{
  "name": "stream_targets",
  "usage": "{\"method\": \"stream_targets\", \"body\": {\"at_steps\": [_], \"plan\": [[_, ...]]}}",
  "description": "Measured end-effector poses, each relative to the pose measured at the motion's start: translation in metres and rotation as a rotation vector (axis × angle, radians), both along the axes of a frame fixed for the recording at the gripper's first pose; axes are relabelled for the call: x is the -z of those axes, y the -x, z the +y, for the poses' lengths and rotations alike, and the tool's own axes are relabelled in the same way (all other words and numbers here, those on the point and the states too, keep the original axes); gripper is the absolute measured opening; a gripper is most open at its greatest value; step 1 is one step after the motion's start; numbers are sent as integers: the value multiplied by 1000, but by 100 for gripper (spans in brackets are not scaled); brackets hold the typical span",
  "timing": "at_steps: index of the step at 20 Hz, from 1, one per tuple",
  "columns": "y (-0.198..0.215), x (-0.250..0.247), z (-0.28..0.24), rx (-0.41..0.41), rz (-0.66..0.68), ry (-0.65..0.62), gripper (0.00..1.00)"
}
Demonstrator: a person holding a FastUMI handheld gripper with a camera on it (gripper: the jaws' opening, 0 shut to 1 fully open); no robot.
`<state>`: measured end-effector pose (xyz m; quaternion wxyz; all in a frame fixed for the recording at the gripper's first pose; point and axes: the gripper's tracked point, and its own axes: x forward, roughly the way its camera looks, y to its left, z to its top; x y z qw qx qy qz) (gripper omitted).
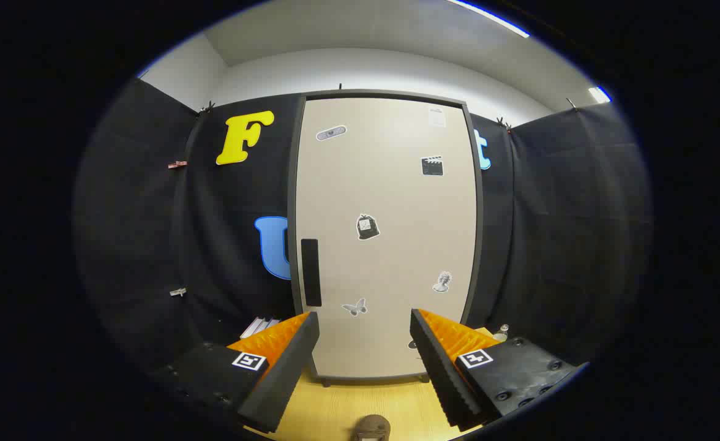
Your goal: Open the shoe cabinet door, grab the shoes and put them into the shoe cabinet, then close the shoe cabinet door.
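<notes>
Fingers (365,343) spread wide, gripping nothing. Shoe cabinet door (387,239) is shut, dead ahead beyond them, standing on the bench (360,401). Its black vertical handle (311,272) sits at the door's left edge, just above your left fingertip, so steer up-left. Door stickers too small to read.

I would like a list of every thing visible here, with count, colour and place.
Cabinet door: one, beige, shut, straight ahead beyond the fingers.
Handle: one, black, on the door's left edge.
Stickers: several, mostly black and white, scattered over the door.
Floor: wooden, yellow, under the cabinet.
Round object: one, brown, on the floor between the fingers; cannot tell what it is.
Gripper: one, black and orange, jaws open, holding nothing.
</notes>
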<state>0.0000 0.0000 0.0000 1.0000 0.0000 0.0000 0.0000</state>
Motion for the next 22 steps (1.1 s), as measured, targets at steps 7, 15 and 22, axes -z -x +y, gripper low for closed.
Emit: {"method": "stream_targets", "body": {"at_steps": [7, 15, 22], "plan": [[-1, -4, 2, -4, -6, -12, 98], [-5, -1, 7, -7, -3, -22, 98], [-23, 7, 39, -54, 10, -24, 98]]}}
